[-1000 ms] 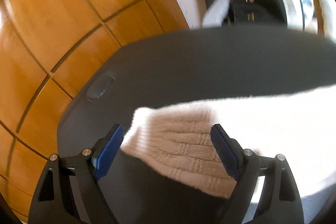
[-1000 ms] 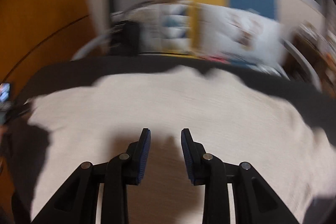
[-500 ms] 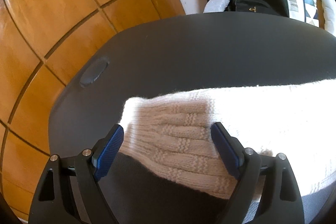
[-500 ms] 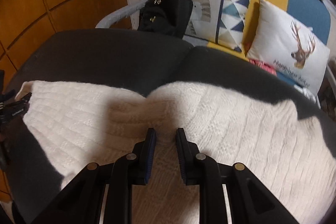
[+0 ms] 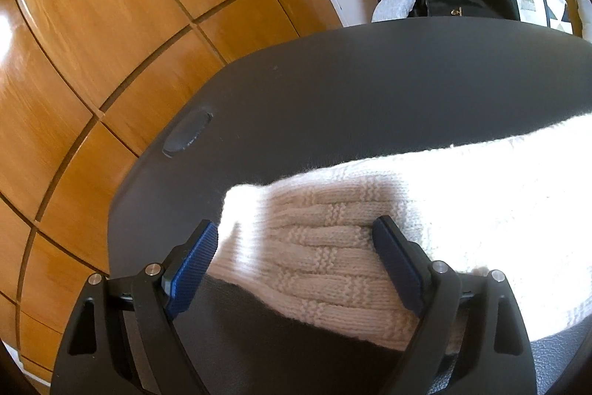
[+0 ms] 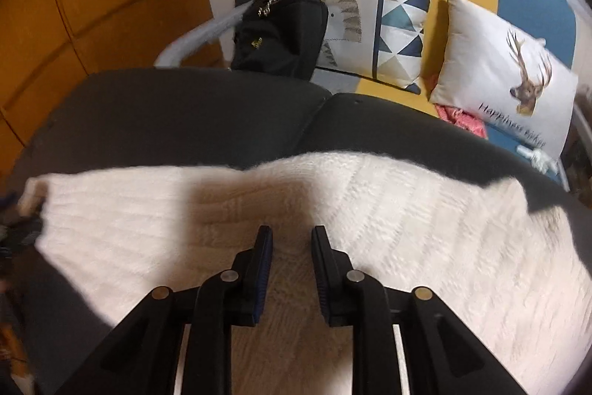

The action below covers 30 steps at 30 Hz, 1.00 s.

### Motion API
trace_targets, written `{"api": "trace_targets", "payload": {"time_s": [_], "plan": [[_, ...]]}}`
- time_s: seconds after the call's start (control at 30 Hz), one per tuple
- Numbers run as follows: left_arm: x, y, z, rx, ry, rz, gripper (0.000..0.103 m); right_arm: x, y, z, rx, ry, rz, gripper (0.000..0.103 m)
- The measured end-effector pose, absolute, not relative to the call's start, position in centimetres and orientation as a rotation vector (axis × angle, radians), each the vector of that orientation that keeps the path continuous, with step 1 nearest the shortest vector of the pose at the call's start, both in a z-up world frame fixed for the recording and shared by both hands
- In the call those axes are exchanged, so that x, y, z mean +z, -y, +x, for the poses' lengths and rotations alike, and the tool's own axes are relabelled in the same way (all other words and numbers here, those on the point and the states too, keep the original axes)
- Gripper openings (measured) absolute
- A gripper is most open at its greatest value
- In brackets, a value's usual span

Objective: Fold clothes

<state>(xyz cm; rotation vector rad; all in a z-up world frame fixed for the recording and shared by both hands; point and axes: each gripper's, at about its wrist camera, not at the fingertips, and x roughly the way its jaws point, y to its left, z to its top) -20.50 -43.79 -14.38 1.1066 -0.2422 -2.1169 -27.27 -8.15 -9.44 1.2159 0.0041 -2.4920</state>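
Lying across the dark tabletop [image 5: 370, 87], the cream knit sweater [image 5: 462, 195] stretches from left to right, its ribbed cuff end [image 5: 314, 239] at the left. The left gripper [image 5: 296, 247] stands over that cuff with its blue-padded fingers [image 5: 192, 261] wide apart: the left finger sits just beside the cuff's left edge and the right finger is over the knit further right, so the cuff lies between them, unclamped. Whether the pads touch the cloth cannot be told. Beyond the cuff the tabletop is bare up to its far edge, with an oval plug [image 5: 187, 136] set in it at the far left, and wood panelling [image 5: 111, 24] behind.

In the right wrist view the sweater [image 6: 425, 228] fills the near half of the tabletop [image 6: 185, 113], its far edge running across the middle and its cuff at the far left. The right gripper [image 6: 290, 247] is over the middle of the sweater, its fingers [image 6: 262, 269] drawn close with a narrow gap between them; a ridge of knit shows in that gap, but whether it is pinched cannot be told. The gripper's shadow falls on the knit just ahead and to its left.

Past the tabletop's far edge stand a black bag [image 6: 281, 36], a patterned cushion [image 6: 373, 24] and a deer cushion [image 6: 507, 69].
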Motion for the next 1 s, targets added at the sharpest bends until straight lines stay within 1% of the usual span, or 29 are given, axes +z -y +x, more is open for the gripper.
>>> {"api": "trace_targets", "payload": {"time_s": [0.1, 0.17, 0.23, 0.37, 0.4, 0.47, 0.6, 0.77, 0.93, 1.0], "plan": [[-13.2, 43.4, -19.8, -2.11, 0.234, 1.09, 0.089, -8.6, 6.8, -26.4, -2.495, 0.054, 1.199, 0.025], [-11.6, 41.8, -18.6, -2.139, 0.214, 1.01, 0.089, -8.1, 5.5, -25.5, -2.501, 0.082, 1.199, 0.025], [-9.7, 39.5, -17.3, -2.217, 0.168, 0.933, 0.089, -8.0, 1.9, -22.8, -2.542, 0.076, 1.247, 0.025], [-7.9, 32.2, -16.3, -2.479, 0.085, 0.984, 0.089, -8.2, -5.5, -18.6, -2.678, 0.067, 1.335, 0.026], [-7.9, 29.2, -16.3, -2.563, 0.098, 1.03, 0.089, -8.2, -7.0, -18.0, -2.699, 0.09, 1.348, 0.026], [-8.5, 24.1, -16.1, -2.66, 0.186, 1.099, 0.089, -8.1, -9.9, -17.0, -2.729, 0.152, 1.37, 0.026], [-10.6, 14.9, -15.4, -2.751, 0.415, 1.223, 0.089, -9.1, -12.6, -17.1, -2.766, 0.1, 1.394, 0.026], [-11.9, 10.5, -14.7, -2.663, 0.623, 1.118, 0.088, -10.4, -15.7, -17.5, -2.808, 0.014, 1.421, 0.026], [-12.0, 9.4, -15.2, -2.596, 0.581, 1.104, 0.088, -11.8, -18.7, -17.9, -2.847, -0.074, 1.447, 0.026], [-12.2, 8.1, -15.4, -2.553, 0.651, 1.071, 0.088, -11.8, -19.9, -18.9, -2.827, -0.038, 1.44, 0.026]]}}
